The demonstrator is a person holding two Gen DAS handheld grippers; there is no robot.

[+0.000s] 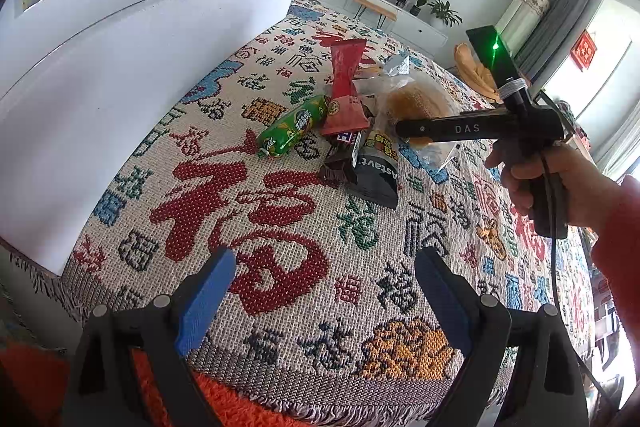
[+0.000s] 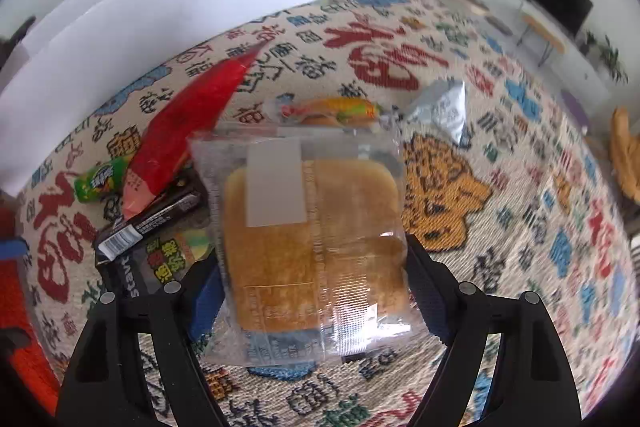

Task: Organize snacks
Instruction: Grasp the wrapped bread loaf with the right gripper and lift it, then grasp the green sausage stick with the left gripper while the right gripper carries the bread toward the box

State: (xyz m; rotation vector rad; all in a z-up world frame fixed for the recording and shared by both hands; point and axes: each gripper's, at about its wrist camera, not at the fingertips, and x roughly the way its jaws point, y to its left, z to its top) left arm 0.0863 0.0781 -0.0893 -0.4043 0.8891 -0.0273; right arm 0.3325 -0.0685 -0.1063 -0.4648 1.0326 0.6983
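Observation:
A pile of snacks lies on the patterned cloth: a green roll, a red packet, a dark chocolate bar, a black pouch and a silver packet. My right gripper is shut on a clear-wrapped bread and holds it over the pile; the bread also shows in the left wrist view. The green roll, red packet, chocolate bar and silver packet lie around it. My left gripper is open and empty, near the table's front edge.
A white box stands along the left of the table, also in the right wrist view. An orange-green wrapped snack lies behind the bread. An orange rug lies below the table edge. A TV and plants stand beyond.

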